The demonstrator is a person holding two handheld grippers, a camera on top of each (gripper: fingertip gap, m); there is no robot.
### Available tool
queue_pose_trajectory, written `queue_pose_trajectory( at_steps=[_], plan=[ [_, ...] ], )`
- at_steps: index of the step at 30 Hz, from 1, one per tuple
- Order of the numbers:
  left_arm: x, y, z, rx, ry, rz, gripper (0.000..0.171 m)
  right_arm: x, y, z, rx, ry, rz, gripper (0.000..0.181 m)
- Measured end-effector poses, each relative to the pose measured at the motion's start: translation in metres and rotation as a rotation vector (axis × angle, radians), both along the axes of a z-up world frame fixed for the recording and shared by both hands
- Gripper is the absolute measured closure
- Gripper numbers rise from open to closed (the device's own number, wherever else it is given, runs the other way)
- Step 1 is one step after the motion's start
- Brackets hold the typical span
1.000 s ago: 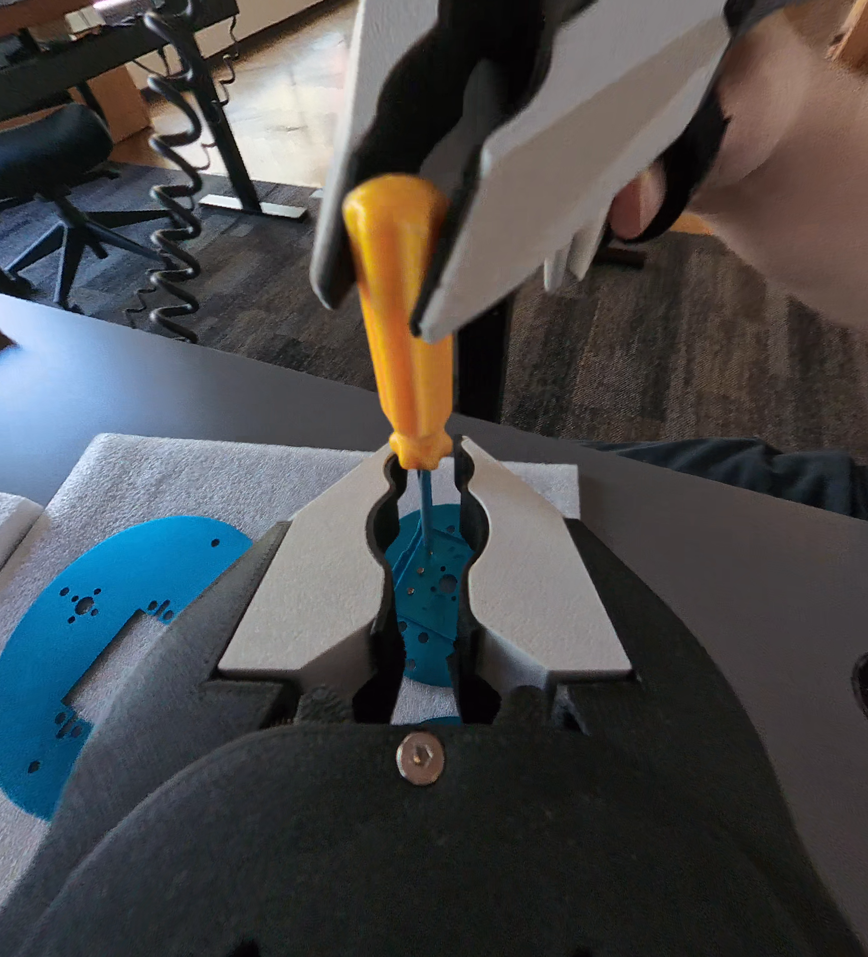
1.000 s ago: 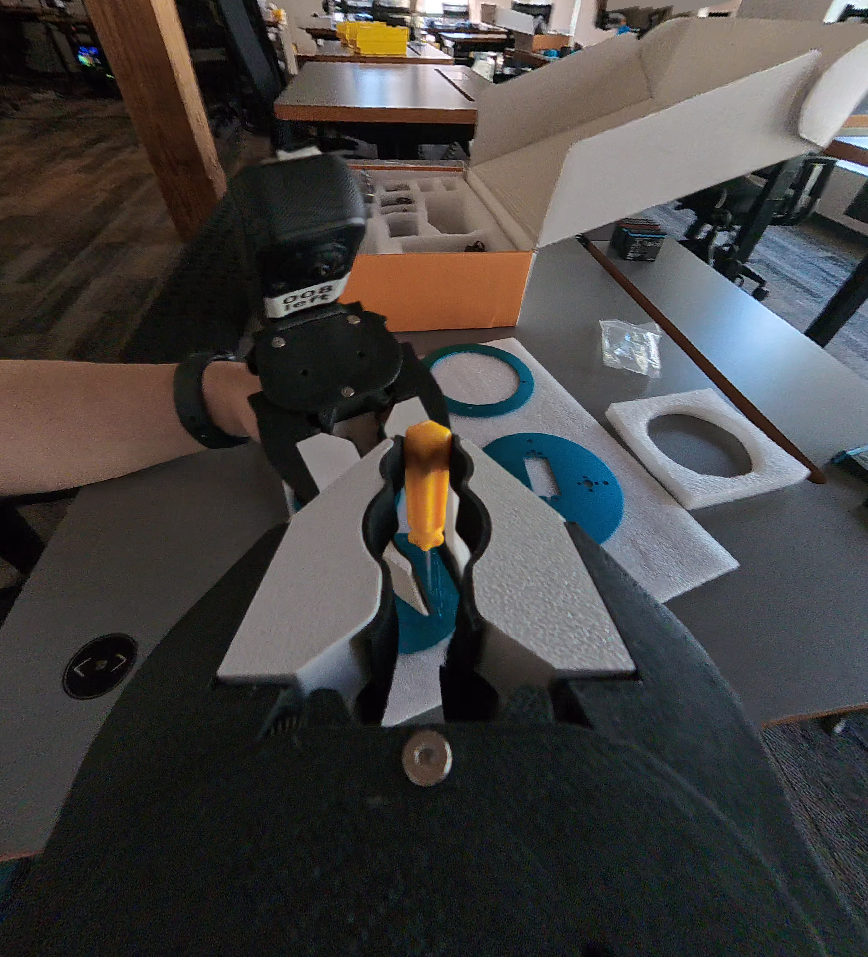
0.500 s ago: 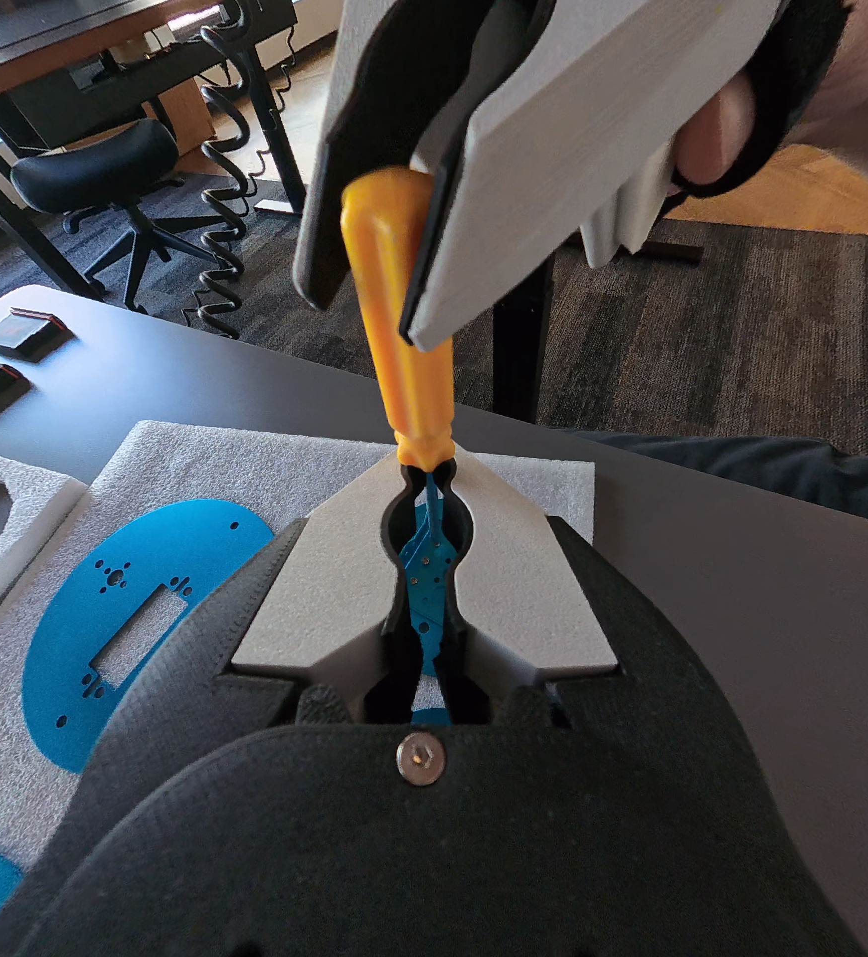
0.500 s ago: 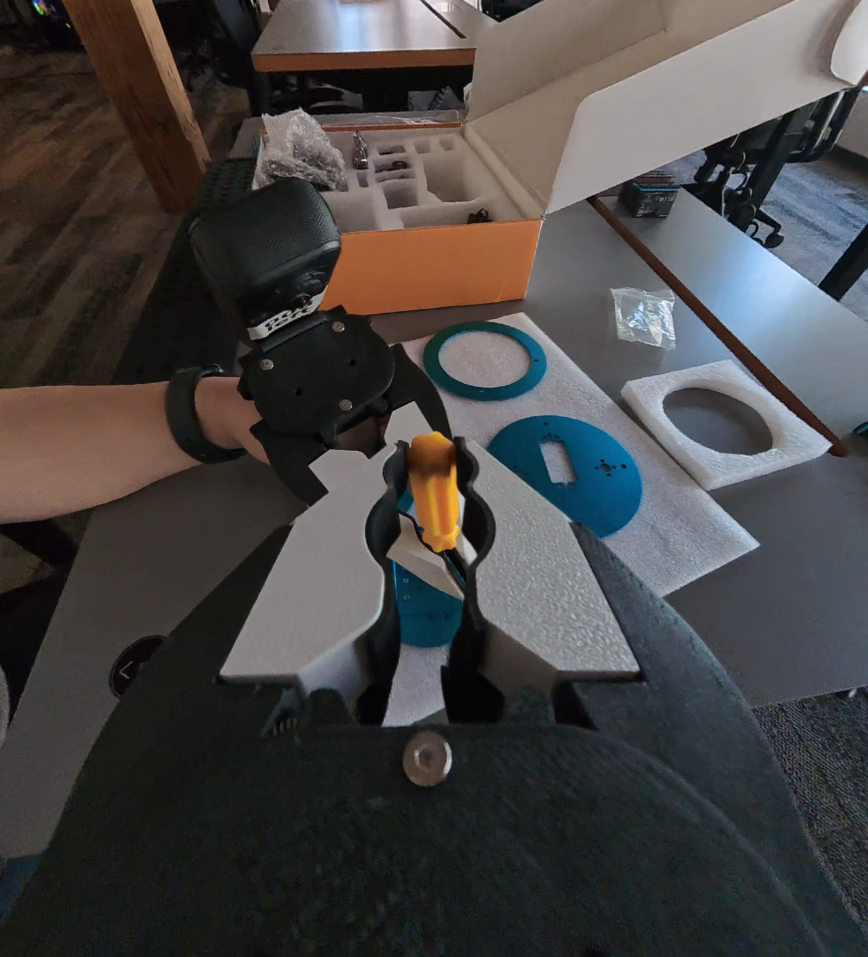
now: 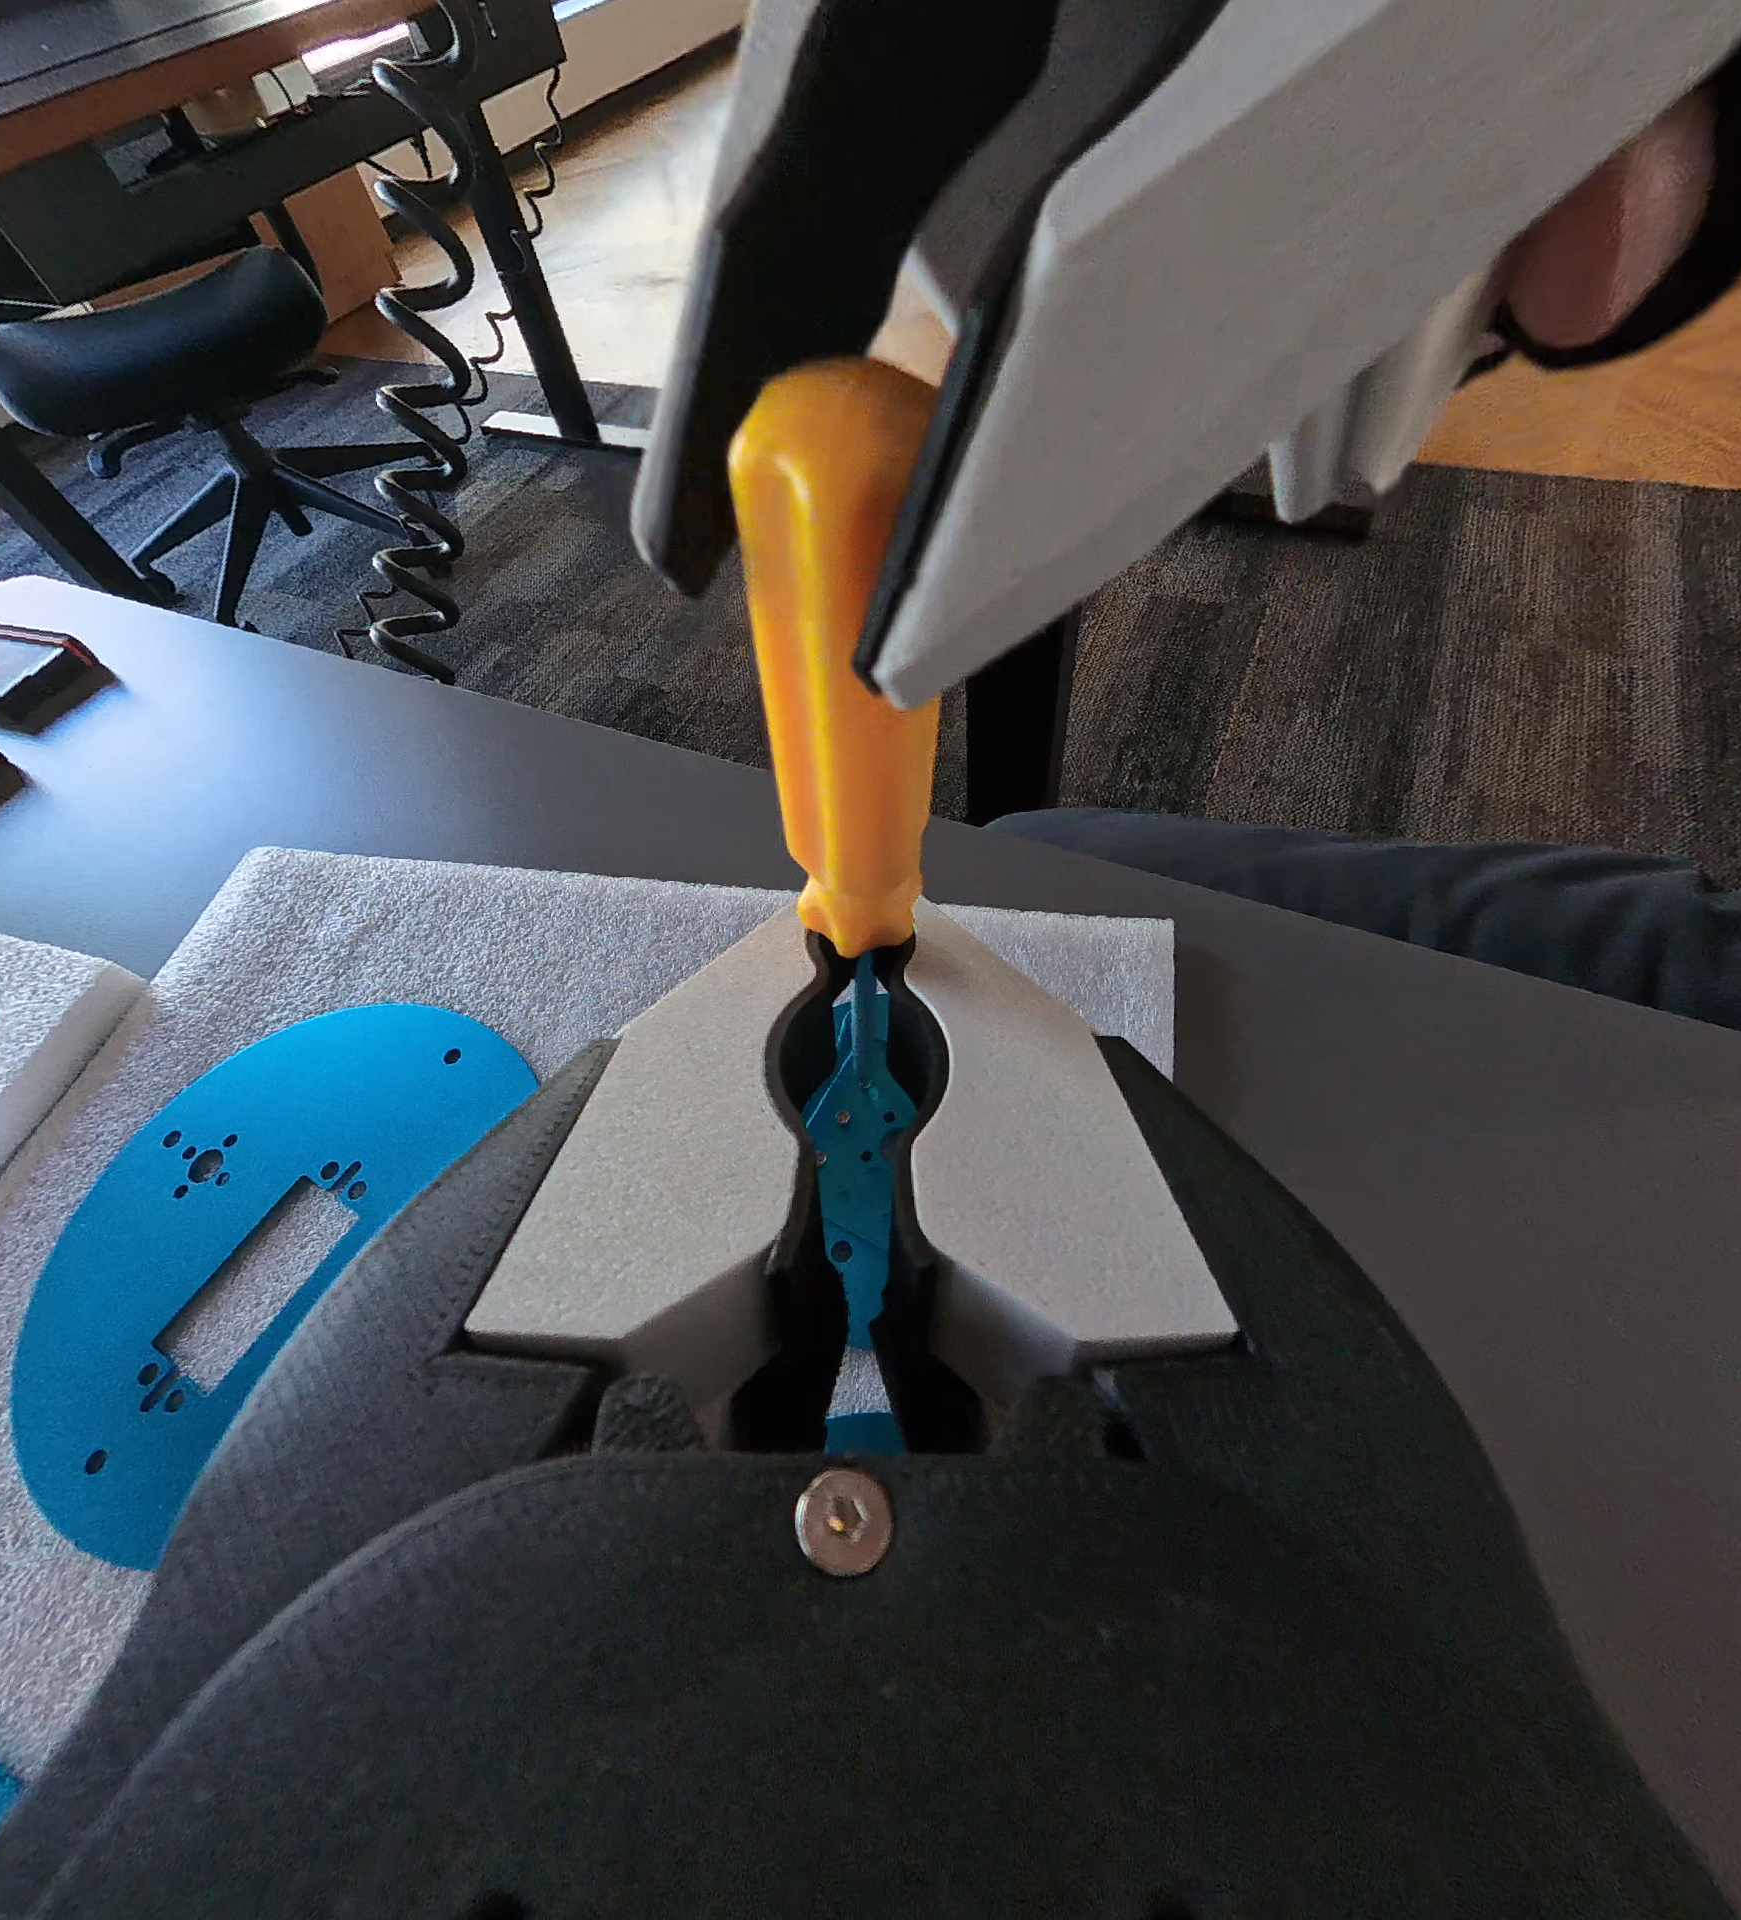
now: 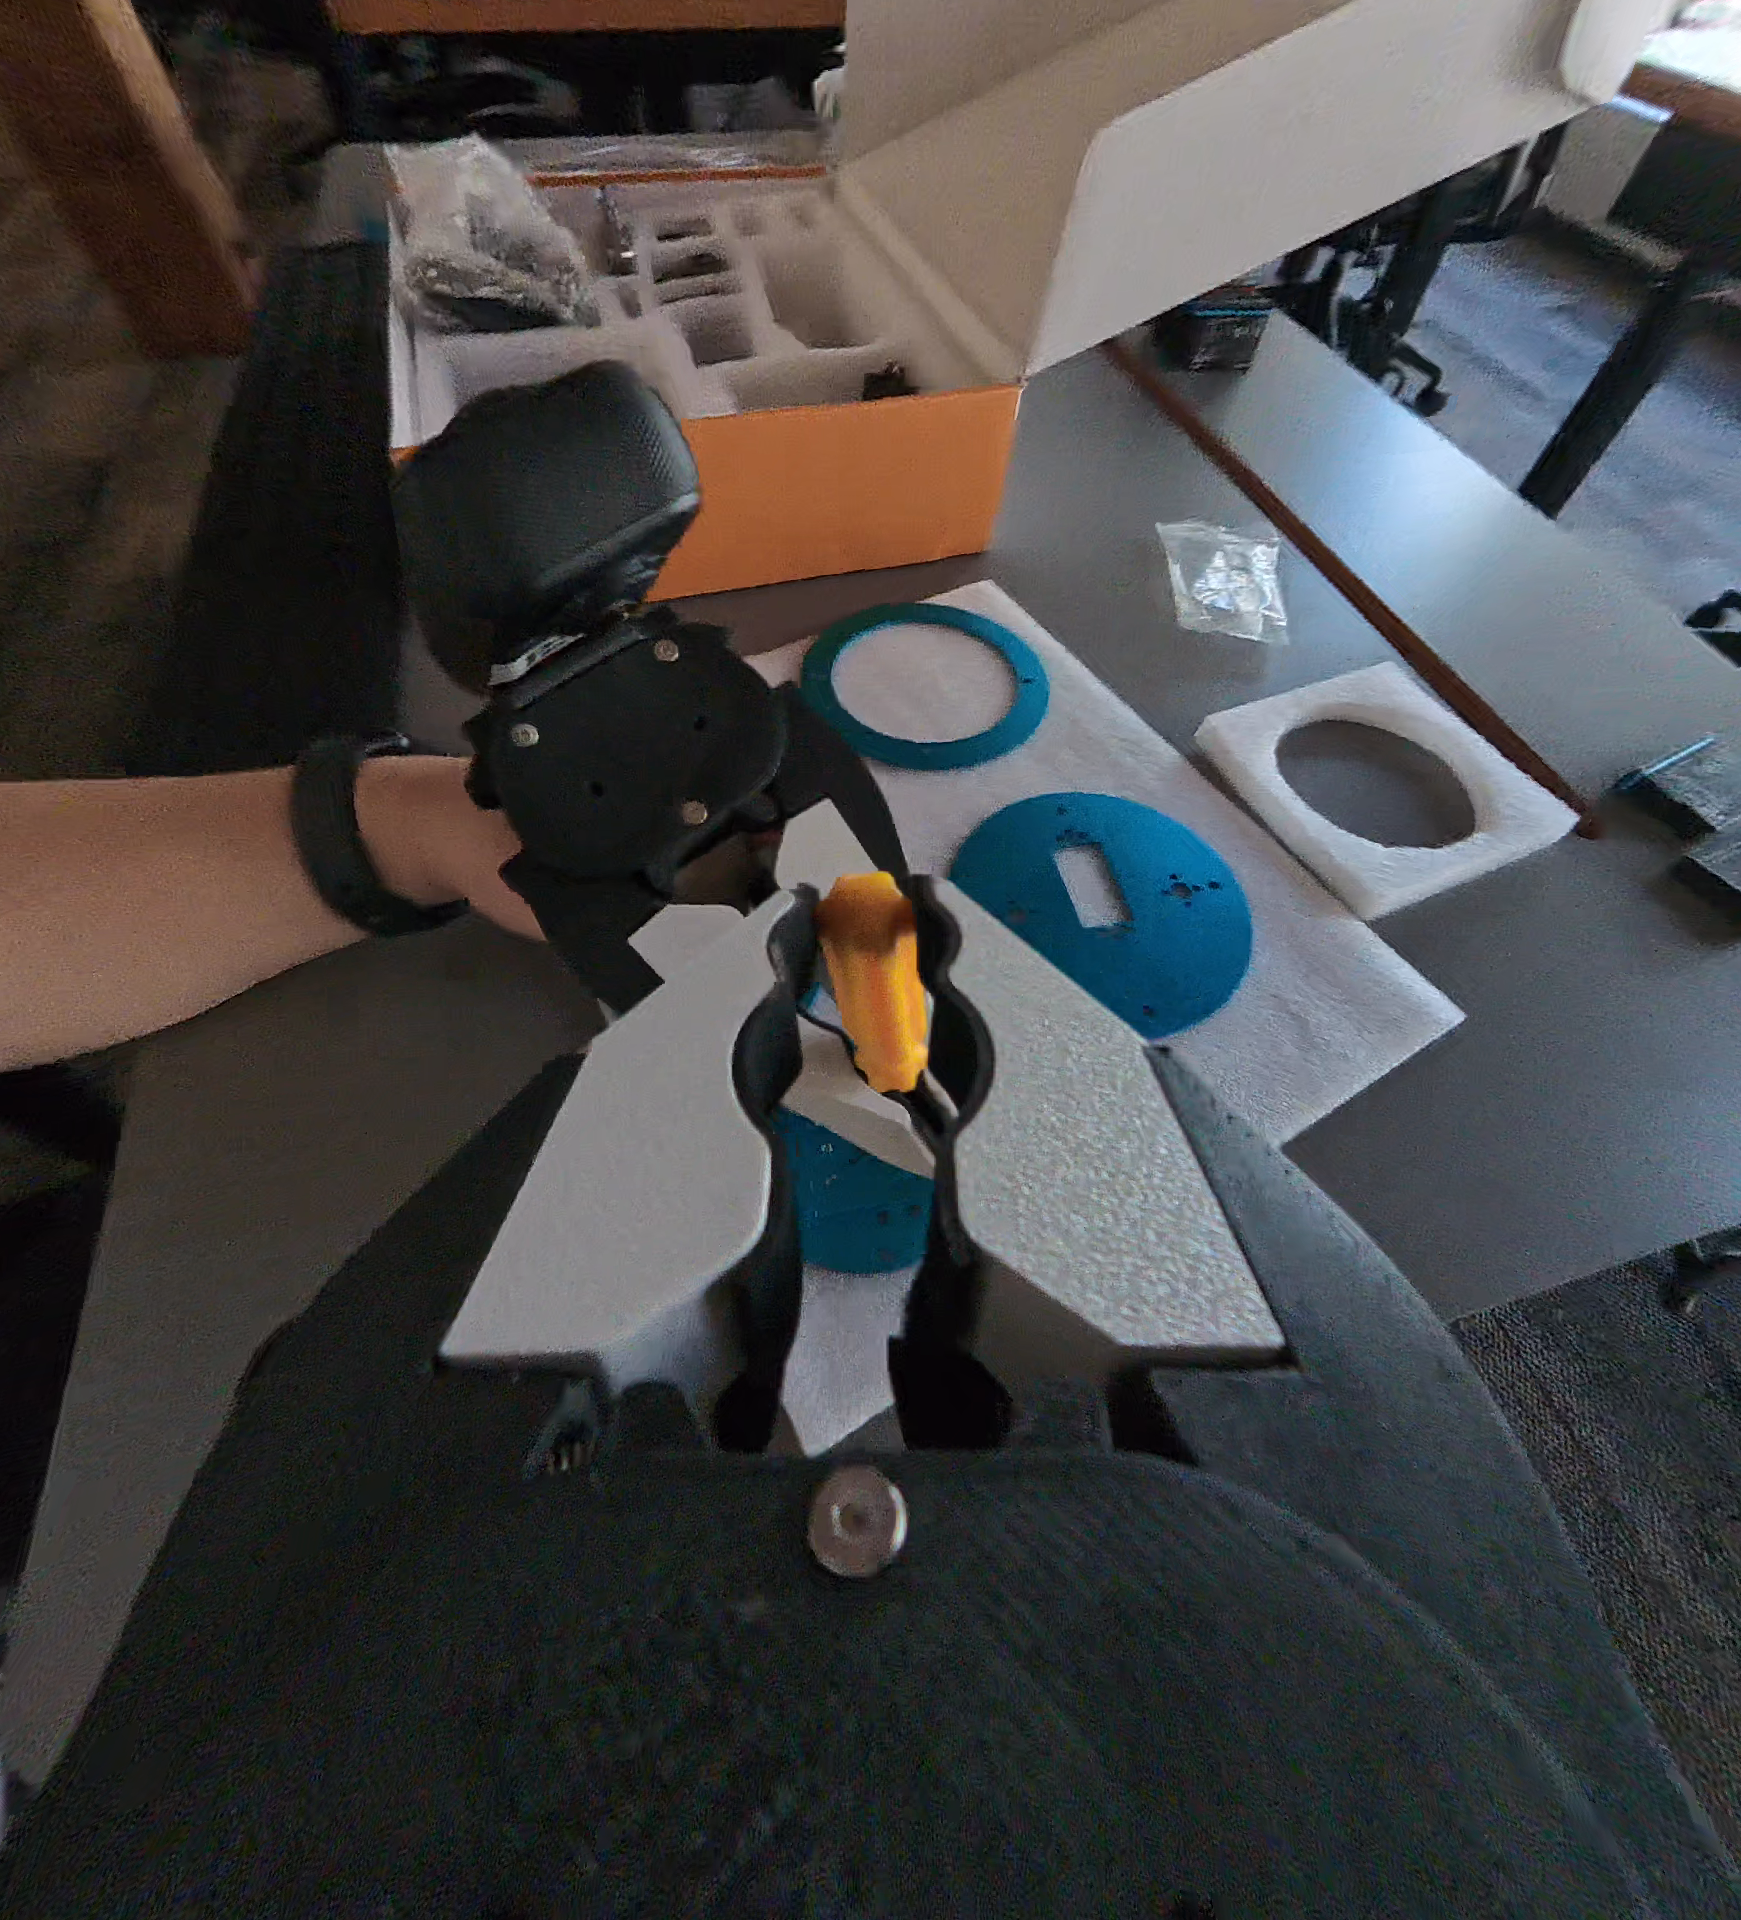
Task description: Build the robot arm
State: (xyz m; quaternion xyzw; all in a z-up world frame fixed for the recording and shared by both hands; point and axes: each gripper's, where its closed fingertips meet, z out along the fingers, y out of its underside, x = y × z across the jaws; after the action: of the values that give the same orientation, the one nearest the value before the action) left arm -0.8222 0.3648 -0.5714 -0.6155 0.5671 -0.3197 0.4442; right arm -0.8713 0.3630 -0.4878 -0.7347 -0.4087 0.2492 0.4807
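Note:
An orange-handled screwdriver (image 5: pixel 845 675) stands nearly upright with its thin shaft down on a small blue plate with holes (image 5: pixel 855 1174). The plate lies on a white foam sheet (image 5: pixel 430 935). My right gripper (image 5: pixel 788 618) comes from above and is shut on the handle; the right wrist view shows the handle (image 6: pixel 871 987) between its fingers (image 6: pixel 1074 1164). My left gripper (image 5: pixel 861 940) is closed to a narrow gap around the neck and shaft just under the handle. It also shows in the right wrist view (image 6: pixel 887 1112), held by a bare arm with a black wristband.
On the foam lie a blue disc with a rectangular cutout (image 6: pixel 1105 914) and a blue ring (image 6: pixel 923 686). Nearby are a foam block with a round hole (image 6: pixel 1385 790), an open orange box (image 6: pixel 845 488), a small plastic bag (image 6: pixel 1224 587) and small black boxes (image 5: pixel 14 675). The table edge is just beyond the foam.
My left gripper's jaws have narrowed around the screwdriver's shaft. The right wrist camera has tipped further down over the table. The screwdriver stays on the blue plate.

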Motion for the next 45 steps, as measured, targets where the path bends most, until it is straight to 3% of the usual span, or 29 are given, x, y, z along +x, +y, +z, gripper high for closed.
queue_pose_trajectory(
  at_steps=[3, 8, 9, 12, 14, 18, 21, 24, 36, 45],
  plan=[
    [0.000, 0.000, 0.000, 0.001, 0.006, 0.001, 0.171, 0.005, 0.003, -0.001, -0.033, -0.007, 0.007, 0.163],
    [0.005, 0.005, 0.001, 0.009, 0.011, 0.023, 0.171, 0.022, 0.011, 0.000, 0.050, 0.043, -0.380, 0.163],
    [0.004, 0.004, 0.001, 0.007, 0.012, 0.010, 0.171, 0.020, 0.008, 0.001, 0.079, 0.031, -0.388, 0.164],
    [0.003, 0.001, 0.001, 0.001, 0.004, -0.007, 0.171, 0.015, 0.001, -0.001, 0.058, -0.175, -0.189, 0.160],
    [0.004, -0.002, 0.000, 0.006, 0.007, -0.018, 0.171, 0.014, -0.002, 0.009, 0.069, -0.320, -0.006, 0.144],
    [0.005, -0.003, -0.001, 0.008, 0.009, -0.027, 0.171, 0.007, -0.018, 0.016, 0.084, -0.615, 0.354, 0.144],
    [0.004, -0.002, -0.001, 0.001, 0.002, -0.027, 0.171, 0.012, -0.017, 0.002, 0.027, -0.868, 0.463, 0.147],
    [0.002, -0.002, -0.001, -0.008, -0.001, -0.029, 0.171, 0.016, -0.009, -0.007, 0.011, -1.028, 0.474, 0.164],
    [0.005, -0.002, -0.001, -0.008, -0.006, -0.040, 0.171, 0.014, -0.008, -0.011, 0.004, -0.946, 0.477, 0.162],
    [0.007, 0.002, -0.001, 0.002, -0.007, -0.015, 0.171, 0.019, -0.001, -0.012, -0.317, -0.769, 0.058, 0.165]
  ],
)
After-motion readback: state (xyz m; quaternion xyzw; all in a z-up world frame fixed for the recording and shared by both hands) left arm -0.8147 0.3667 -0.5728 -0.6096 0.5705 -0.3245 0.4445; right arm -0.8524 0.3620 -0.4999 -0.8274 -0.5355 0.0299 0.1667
